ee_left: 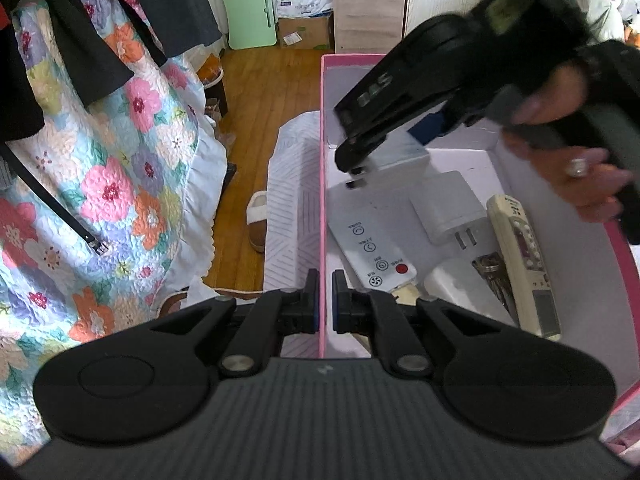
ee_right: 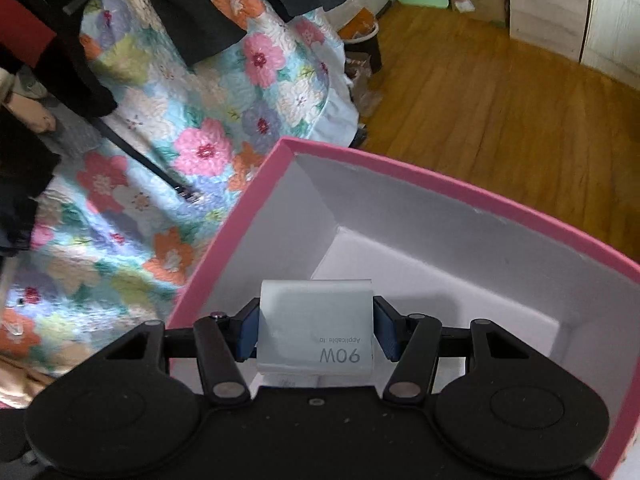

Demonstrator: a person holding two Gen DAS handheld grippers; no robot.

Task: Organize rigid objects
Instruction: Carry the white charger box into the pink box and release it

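My left gripper (ee_left: 325,300) is shut on the left wall of a pink box (ee_left: 321,120) with a white inside. My right gripper (ee_right: 316,334) is shut on a white charger block (ee_right: 316,316) marked 90W and hangs over the box's bare far corner (ee_right: 400,168). In the left wrist view the block (ee_left: 404,158) hovers just above a white remote (ee_left: 372,240) with a red button. Beside the remote lie a white plug adapter (ee_left: 448,208), a cream remote (ee_left: 524,264), a bunch of keys (ee_left: 492,276) and a white rounded piece (ee_left: 456,284).
The box rests on a pale striped cloth (ee_left: 292,208). To its left are a flowered quilt (ee_left: 120,184) with a black belt (ee_left: 52,208) on it, a slipper (ee_left: 256,220) and wooden floor (ee_left: 272,92). A hand with a ring (ee_left: 576,168) holds the right gripper.
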